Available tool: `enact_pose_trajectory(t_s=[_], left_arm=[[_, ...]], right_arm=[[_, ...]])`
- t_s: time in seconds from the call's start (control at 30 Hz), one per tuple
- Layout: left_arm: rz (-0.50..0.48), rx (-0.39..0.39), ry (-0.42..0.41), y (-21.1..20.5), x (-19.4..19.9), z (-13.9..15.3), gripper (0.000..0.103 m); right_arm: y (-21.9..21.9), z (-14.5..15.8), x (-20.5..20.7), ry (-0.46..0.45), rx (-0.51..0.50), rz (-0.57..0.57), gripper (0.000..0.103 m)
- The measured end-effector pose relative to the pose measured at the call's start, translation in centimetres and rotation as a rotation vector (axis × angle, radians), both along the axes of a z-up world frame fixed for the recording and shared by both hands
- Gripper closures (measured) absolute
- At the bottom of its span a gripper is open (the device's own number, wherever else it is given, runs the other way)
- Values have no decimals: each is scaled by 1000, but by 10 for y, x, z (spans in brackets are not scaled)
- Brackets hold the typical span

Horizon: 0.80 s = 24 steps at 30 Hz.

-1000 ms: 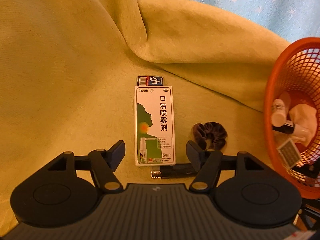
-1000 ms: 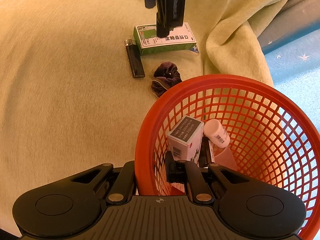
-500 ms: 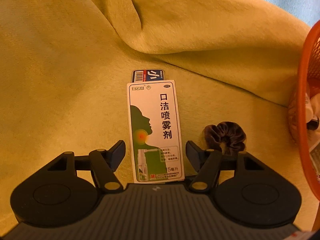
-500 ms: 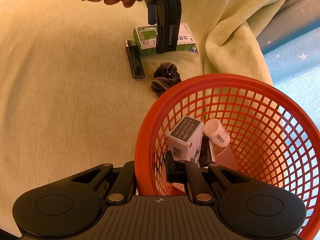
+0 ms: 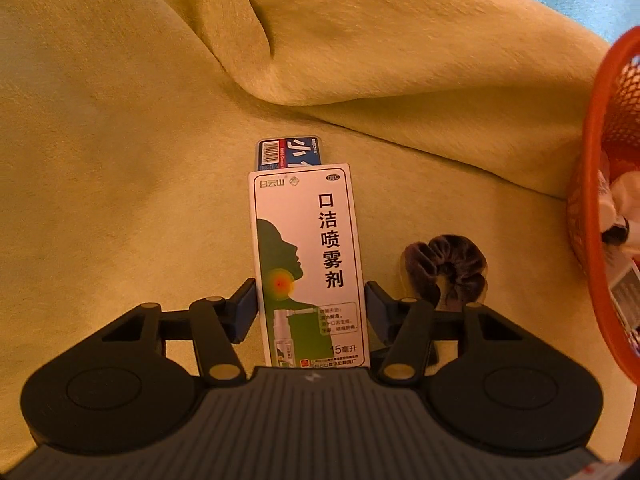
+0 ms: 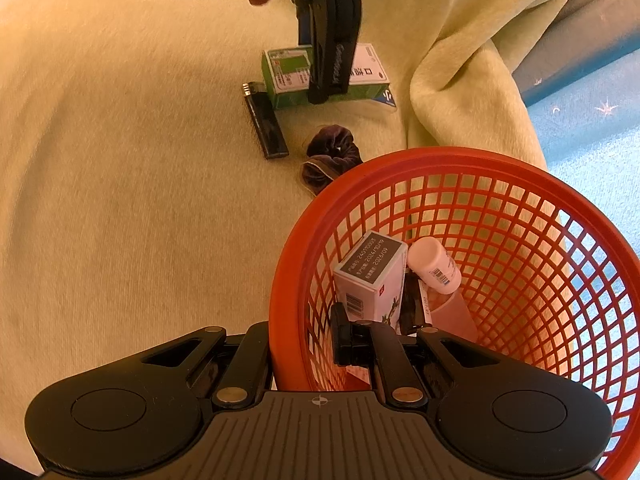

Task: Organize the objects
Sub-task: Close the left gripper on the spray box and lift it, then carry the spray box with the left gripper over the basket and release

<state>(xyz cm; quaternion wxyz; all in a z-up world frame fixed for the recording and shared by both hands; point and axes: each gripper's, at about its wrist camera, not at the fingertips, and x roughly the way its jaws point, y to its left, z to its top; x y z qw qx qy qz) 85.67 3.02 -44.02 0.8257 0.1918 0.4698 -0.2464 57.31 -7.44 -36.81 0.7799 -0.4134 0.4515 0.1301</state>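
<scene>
The left gripper (image 5: pixel 310 306) is clamped on the spray box (image 5: pixel 308 264), one finger against each long side; a dark scrunchie (image 5: pixel 444 272) lies just right of it. The right gripper (image 6: pixel 302 344) pinches the orange basket (image 6: pixel 400 160) rim, a small carton (image 6: pixel 370 276) and bottle (image 6: pixel 434 264) inside ahead.

Rumpled yellow-green blanket (image 5: pixel 160 128) – blue starred fabric (image 6: pixel 592 128) beyond.

fuzzy matt blanket (image 5: pixel 120 160); glossy card box (image 5: pixel 308 264) on it; velvety scrunchie (image 5: pixel 444 272) beside box; plastic mesh basket (image 6: pixel 520 208).
</scene>
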Motion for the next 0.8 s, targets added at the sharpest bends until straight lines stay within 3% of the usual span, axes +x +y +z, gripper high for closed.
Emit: enact_pose_trajectory(t_s=[0.8], left_arm=[[-19, -47, 34, 18, -58, 63, 51]], right_arm=[[2, -1, 3, 11, -16, 1, 96]])
